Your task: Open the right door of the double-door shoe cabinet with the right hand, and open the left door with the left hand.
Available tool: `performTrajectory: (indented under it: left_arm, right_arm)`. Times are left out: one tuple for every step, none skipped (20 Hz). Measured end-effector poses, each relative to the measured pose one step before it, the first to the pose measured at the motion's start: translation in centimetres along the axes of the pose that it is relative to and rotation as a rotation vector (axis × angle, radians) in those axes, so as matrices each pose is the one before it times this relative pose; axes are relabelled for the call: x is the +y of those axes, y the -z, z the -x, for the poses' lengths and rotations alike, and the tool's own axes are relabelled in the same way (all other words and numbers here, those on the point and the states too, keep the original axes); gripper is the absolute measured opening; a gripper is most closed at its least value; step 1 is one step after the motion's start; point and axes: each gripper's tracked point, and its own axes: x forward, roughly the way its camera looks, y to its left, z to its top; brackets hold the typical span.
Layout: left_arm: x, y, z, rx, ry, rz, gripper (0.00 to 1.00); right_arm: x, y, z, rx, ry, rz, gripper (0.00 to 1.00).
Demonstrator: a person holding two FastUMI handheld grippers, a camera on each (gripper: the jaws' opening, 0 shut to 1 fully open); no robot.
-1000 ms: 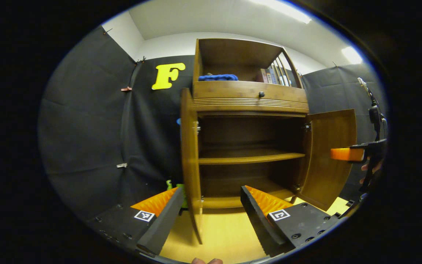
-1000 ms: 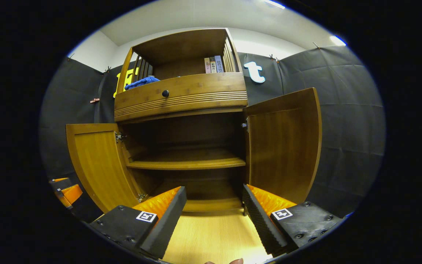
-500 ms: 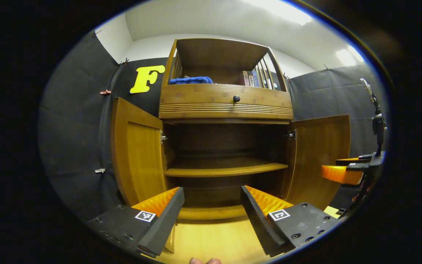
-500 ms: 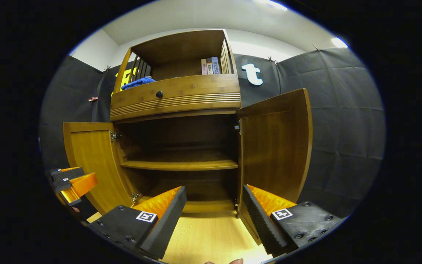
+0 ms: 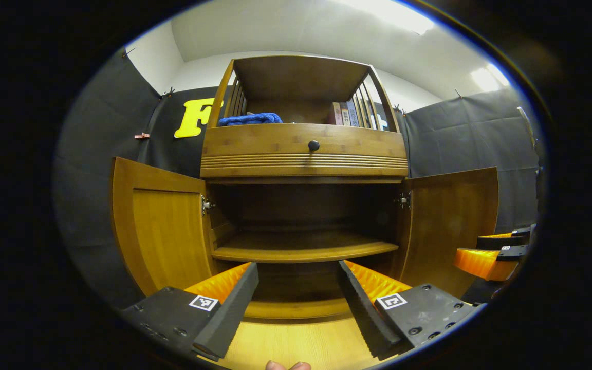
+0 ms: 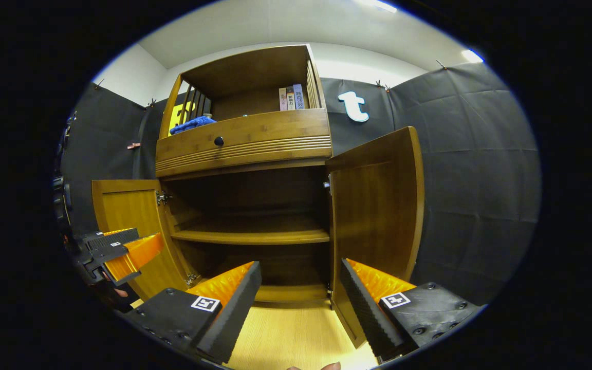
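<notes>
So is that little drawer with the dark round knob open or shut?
Shut. The wooden drawer front with its dark round knob sits flush in the brown wooden cabinet, no gap showing around it.

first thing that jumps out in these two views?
The wooden shoe cabinet with both doors swung wide: the left door and the right door stand out to either side, baring a dark interior with one bare shelf. Next, the orange-and-black fingers of the left gripper at the bottom of the left gripper view, spread apart and holding nothing. Up top, a blue cloth lies in the open compartment, left of some books.
</notes>
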Motion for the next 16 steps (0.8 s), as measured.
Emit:
performTrajectory:
  left_arm:
    - [-0.253, 0.053, -0.158, 0.00188, -0.00298, -0.00633, 0.95]
    - [-0.325, 0.064, -0.159, 0.00268, -0.00128, -0.00481, 0.99]
    - [-0.248, -0.072, -0.062, -0.00061, -0.00273, -0.00419, 0.94]
    - [-0.086, -0.025, 0.027, -0.00088, -0.00279, -0.00400, 0.96]
    - [-0.082, -0.103, 0.068, -0.00044, -0.00477, -0.00246, 0.98]
    - [0.004, 0.007, -0.127, 0.00017, -0.00109, 0.00034, 0.98]
    - [-0.084, -0.128, -0.004, -0.00203, -0.00096, -0.00008, 0.98]
    - [0.023, -0.003, -0.044, 0.00049, -0.00175, -0.00099, 0.98]
    - [-0.049, -0.003, -0.057, 0.00367, -0.00007, -0.00296, 0.98]
    - [-0.034, 0.077, -0.007, -0.00019, -0.00031, -0.00382, 0.98]
    - [0.016, -0.079, 0.036, -0.00210, 0.00034, -0.00220, 0.98]
    - [-0.113, 0.217, -0.087, 0.00413, 0.00398, 0.00338, 0.98]
    - [-0.053, 0.002, 0.061, 0.00396, 0.00213, 0.00561, 0.98]
    - [0.041, 0.080, -0.064, 0.00071, -0.00120, 0.00366, 0.99]
    - [-0.004, -0.126, 0.046, -0.00050, -0.00056, 0.00109, 0.99]
    - [0.015, -0.055, -0.029, -0.00334, -0.00095, 0.00008, 0.99]
  right_arm:
    - [-0.149, 0.056, -0.037, 0.00108, -0.00429, 0.00138, 0.98]
    - [-0.119, 0.083, -0.023, 0.00321, -0.00501, -0.00091, 0.98]
    - [-0.125, -0.085, -0.116, -0.00043, -0.00476, -0.00230, 0.98]
    - [-0.263, -0.041, -0.116, 0.00056, -0.00168, -0.00072, 0.98]
    - [-0.224, 0.072, -0.126, 0.00131, -0.00048, -0.00162, 1.00]
    - [-0.191, -0.047, -0.097, 0.00046, -0.00021, -0.00339, 1.00]
    - [-0.111, 0.038, -0.056, -0.00089, -0.00050, -0.00169, 1.00]
    - [0.006, -0.054, -0.084, -0.00052, -0.00113, 0.00091, 1.00]
    - [0.054, 0.036, -0.039, 0.00098, -0.00378, 0.00032, 1.00]
    - [0.070, -0.102, 0.050, -0.00049, -0.00421, -0.00133, 1.00]
    - [0.040, -0.025, -0.054, -0.00085, -0.00227, 0.00033, 1.00]
    - [0.006, -0.027, -0.024, -0.00150, -0.00144, 0.00235, 0.98]
    - [0.035, -0.063, 0.068, -0.00238, -0.00004, 0.00336, 0.98]
    - [-0.063, -0.044, 0.025, -0.00220, 0.00126, 0.00384, 0.98]
    - [-0.119, 0.089, 0.013, 0.00024, 0.00074, 0.00112, 0.98]
    - [-0.016, 0.048, 0.044, 0.00098, 0.00187, -0.00029, 0.98]
